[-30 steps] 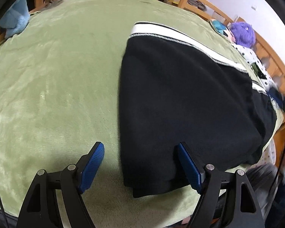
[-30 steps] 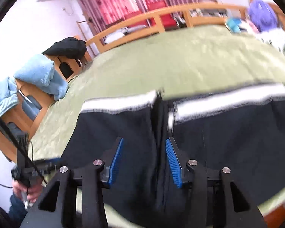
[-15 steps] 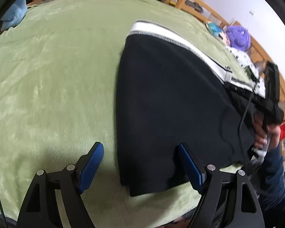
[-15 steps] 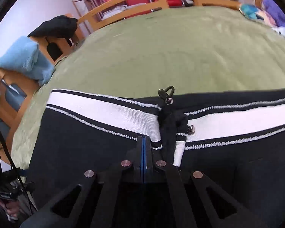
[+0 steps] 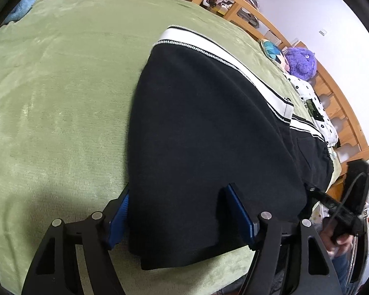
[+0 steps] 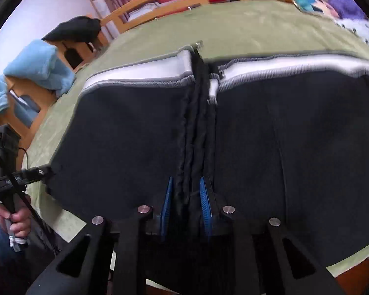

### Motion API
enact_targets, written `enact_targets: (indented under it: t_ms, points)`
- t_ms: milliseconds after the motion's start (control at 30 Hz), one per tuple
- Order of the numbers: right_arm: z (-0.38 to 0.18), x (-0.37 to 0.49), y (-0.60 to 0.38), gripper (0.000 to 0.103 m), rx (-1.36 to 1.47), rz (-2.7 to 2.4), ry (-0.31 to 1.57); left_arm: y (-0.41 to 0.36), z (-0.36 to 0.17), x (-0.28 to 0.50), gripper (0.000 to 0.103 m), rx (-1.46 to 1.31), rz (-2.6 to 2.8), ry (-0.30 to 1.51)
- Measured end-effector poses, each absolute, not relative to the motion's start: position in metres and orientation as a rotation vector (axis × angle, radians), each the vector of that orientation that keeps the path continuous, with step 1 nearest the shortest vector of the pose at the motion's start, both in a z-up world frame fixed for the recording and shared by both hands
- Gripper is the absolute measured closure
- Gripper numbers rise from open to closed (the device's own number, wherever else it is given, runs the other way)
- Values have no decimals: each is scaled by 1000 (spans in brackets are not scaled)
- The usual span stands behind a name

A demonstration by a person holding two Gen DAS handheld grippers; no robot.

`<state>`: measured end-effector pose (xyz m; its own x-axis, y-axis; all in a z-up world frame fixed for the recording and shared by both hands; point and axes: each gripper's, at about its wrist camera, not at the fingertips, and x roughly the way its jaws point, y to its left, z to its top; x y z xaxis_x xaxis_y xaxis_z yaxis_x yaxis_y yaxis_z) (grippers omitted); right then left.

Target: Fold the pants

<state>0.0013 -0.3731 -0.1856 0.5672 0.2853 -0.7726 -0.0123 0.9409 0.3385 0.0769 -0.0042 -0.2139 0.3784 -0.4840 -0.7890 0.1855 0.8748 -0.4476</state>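
Black pants (image 5: pixel 204 132) with a white-striped waistband (image 5: pixel 223 54) lie on a green blanket (image 5: pixel 61 98). My left gripper (image 5: pixel 177 216) is open, its blue pads on either side of the pants' near left edge, low over the cloth. In the right wrist view the pants (image 6: pixel 125 132) fill the frame. My right gripper (image 6: pixel 185 201) has its pads narrowly apart around a bunched ridge of black cloth (image 6: pixel 196 123) running from the waistband (image 6: pixel 147 71) toward me.
A wooden bed rail (image 5: pixel 258 17) runs along the far side. A purple plush (image 5: pixel 301 60) and dotted cloth (image 5: pixel 312 103) lie at the right. Blue towels (image 6: pixel 39 66) and a black garment (image 6: pixel 73 29) rest on furniture at the left.
My right gripper was shut at the waistband and now sits lower on the pants, pads slightly apart around bunched cloth. My left gripper has come down closer over the pants' near edge.
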Motion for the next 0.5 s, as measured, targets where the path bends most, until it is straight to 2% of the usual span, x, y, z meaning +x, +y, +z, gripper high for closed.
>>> enact_targets:
  t_ms: [100,167,200,233,267,300,333,500]
  points:
    - [-173,-10,-380,79,374,155,893,-2,-217,77,31,-331,-444,1109]
    - [-176,-21,-382,68,420,137,892,4,-218,77,32,-354,-442,1108]
    - [-177,-22,-381,68,423,139,909,5,-218,77,36,-361,-432,1106]
    - [-179,-25,-381,68,430,142,911,5,-216,77,52,-355,-420,1099]
    - [-178,-31,-383,68,450,148,900,4,-214,76,56,-344,-409,1098]
    - [-174,-35,-386,68,464,149,893,5,-208,76,74,-326,-400,1089]
    - [-172,-38,-391,68,469,143,886,6,-201,76,84,-321,-401,1075]
    - [-142,-53,-433,67,448,43,789,-1,-125,71,87,-323,-470,963]
